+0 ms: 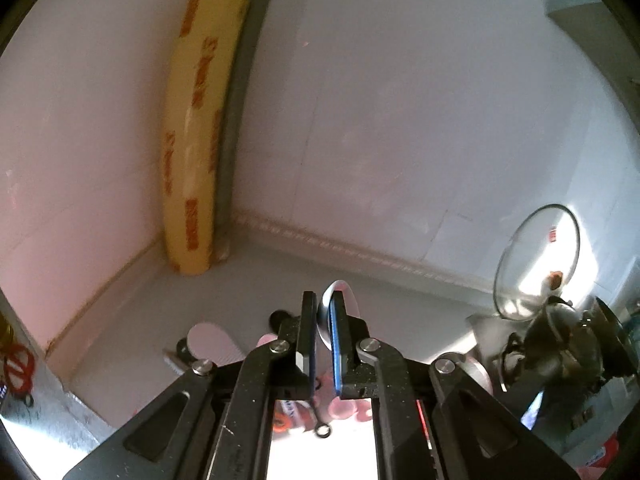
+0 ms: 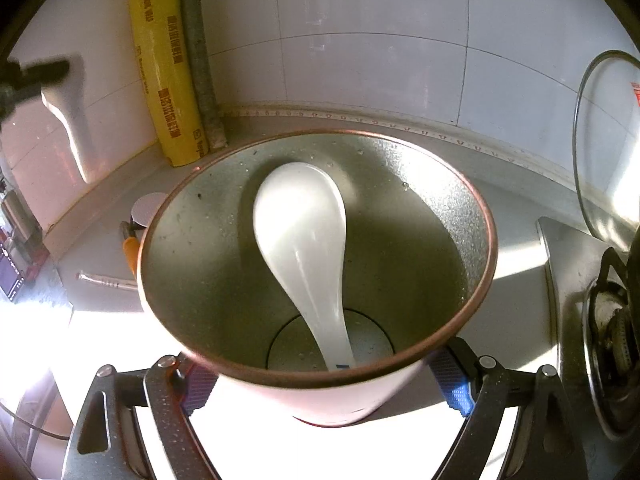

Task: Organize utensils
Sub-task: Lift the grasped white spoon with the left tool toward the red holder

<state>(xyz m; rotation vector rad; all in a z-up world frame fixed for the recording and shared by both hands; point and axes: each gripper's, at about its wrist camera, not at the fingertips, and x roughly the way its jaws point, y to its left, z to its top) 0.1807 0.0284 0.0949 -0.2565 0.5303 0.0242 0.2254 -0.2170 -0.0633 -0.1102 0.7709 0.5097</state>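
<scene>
The right tongs are spread around the base of a metal-lined holder cup, both blue pads pressed to its outer wall. I judge this is to steady the cup and tilt its mouth so utensils can drop in. Inside it lies one white ceramic soup spoon, handle down on the cup's floor and bowl leaning on the cup's far inner wall.

The left tongs are pressed together, pinching a second white spoon; only its rounded end shows past the tips. In the right view that spoon hangs to the cup's far left, probably on its way to join the first.

That makes two spoons in all. On the surface left of the cup lie an orange-handled tool, a metal rod and one small round thing I cannot identify. Behind the cup stands one yellow cling-film roll; to its right, one glass lid.
</scene>
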